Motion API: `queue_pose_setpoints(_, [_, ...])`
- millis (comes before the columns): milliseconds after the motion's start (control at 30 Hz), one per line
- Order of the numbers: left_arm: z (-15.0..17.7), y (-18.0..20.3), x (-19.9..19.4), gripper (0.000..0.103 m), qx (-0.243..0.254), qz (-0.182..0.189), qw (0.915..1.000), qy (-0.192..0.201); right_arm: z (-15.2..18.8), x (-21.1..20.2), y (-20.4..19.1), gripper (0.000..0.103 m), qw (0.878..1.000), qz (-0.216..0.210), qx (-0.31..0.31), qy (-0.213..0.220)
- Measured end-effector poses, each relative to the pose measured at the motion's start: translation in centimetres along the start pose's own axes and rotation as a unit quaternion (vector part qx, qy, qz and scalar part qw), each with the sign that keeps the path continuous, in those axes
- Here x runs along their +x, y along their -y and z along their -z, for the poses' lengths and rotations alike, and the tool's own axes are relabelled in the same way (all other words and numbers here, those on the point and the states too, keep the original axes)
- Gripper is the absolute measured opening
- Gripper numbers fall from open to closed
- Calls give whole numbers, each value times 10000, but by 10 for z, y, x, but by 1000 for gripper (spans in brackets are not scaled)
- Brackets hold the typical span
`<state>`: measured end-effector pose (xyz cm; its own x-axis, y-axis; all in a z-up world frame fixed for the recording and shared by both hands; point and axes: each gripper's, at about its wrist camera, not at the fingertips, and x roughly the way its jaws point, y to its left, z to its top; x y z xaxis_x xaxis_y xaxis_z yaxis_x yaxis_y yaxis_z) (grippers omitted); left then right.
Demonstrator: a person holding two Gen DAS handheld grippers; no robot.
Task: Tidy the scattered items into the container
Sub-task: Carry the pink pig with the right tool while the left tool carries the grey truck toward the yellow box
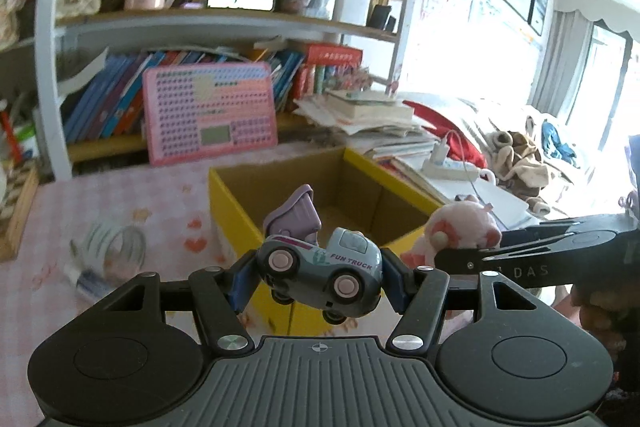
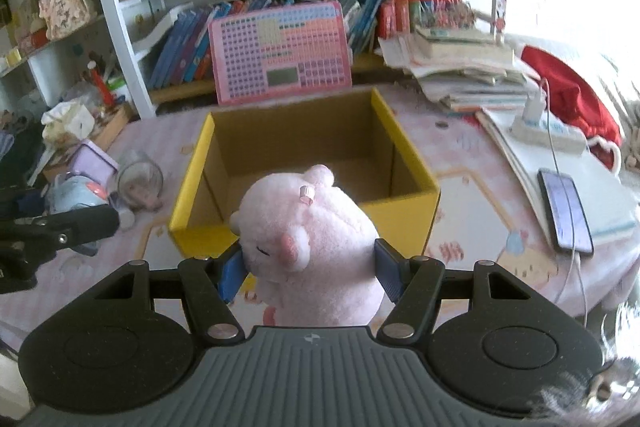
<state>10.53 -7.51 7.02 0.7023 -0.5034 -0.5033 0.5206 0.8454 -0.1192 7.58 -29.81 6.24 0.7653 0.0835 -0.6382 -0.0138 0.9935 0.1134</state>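
Yellow cardboard box at frame centre looks empty, while the left gripper pinches a toy truck and the right gripper pinches a pink plush just short of it; a jar lies at its left.

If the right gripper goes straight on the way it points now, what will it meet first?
Probably the yellow box. The right gripper, shut on the pink plush toy, points at the near wall or the open inside behind it. Depth is unclear, so I cannot say whether it clears the rim.
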Motion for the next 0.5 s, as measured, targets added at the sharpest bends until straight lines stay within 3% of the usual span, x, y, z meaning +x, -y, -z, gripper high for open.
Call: queue_pose_setpoints(500, [-35,14,67,62,-74,-461,9989,50,-60,55,35,63,9971,-496,-528,225])
